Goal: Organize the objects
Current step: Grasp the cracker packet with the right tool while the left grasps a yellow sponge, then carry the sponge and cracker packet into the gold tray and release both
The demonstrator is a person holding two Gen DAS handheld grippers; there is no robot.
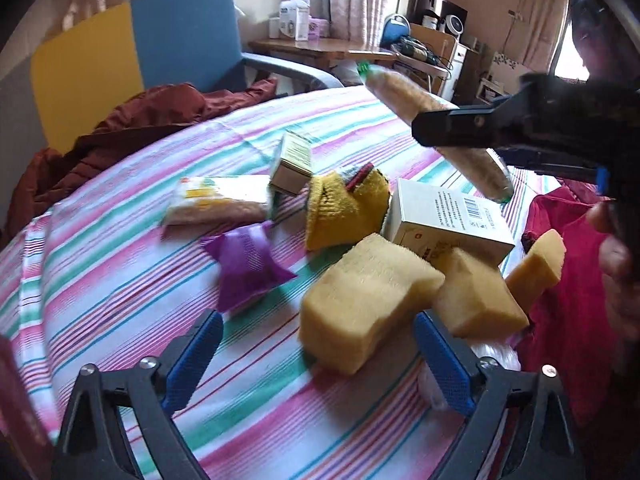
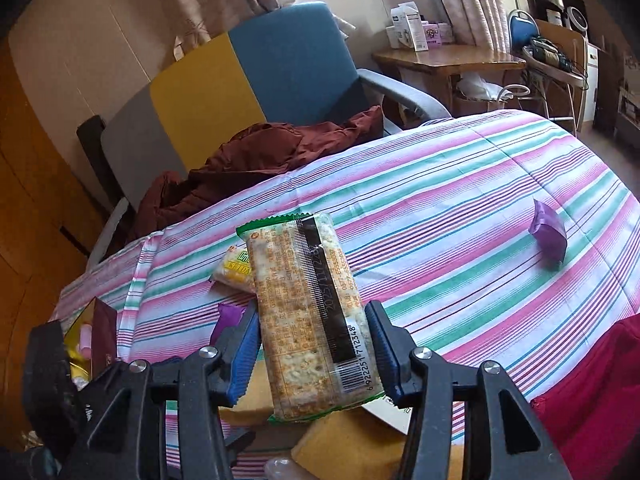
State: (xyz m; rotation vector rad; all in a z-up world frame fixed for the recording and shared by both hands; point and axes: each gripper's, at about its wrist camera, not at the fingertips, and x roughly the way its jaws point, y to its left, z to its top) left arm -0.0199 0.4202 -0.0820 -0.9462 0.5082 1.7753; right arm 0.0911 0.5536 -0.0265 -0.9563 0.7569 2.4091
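Observation:
On the striped bedspread (image 1: 120, 280) lie several objects. A large yellow sponge (image 1: 368, 300) sits just ahead of my left gripper (image 1: 316, 328), whose blue pads stand wide apart and touch nothing. Two more sponges (image 1: 476, 296) (image 1: 536, 268), a white box (image 1: 448, 216), a yellow knitted cloth (image 1: 344, 212), a purple packet (image 1: 248, 268), a small box (image 1: 294, 160) and a flat snack pack (image 1: 220, 200) lie around it. My right gripper (image 2: 311, 312) is shut on a long cracker pack (image 2: 308, 300), held in the air above the bedspread. From the left wrist view this cracker pack (image 1: 400, 92) shows at upper right.
A red cloth (image 1: 568, 300) covers the right edge of the bedspread. A brown jacket (image 1: 140, 120) lies on the blue and yellow chair (image 1: 180, 40) behind. A second purple packet (image 2: 548, 236) lies far right. An open box with small items (image 2: 92, 336) sits at the left edge.

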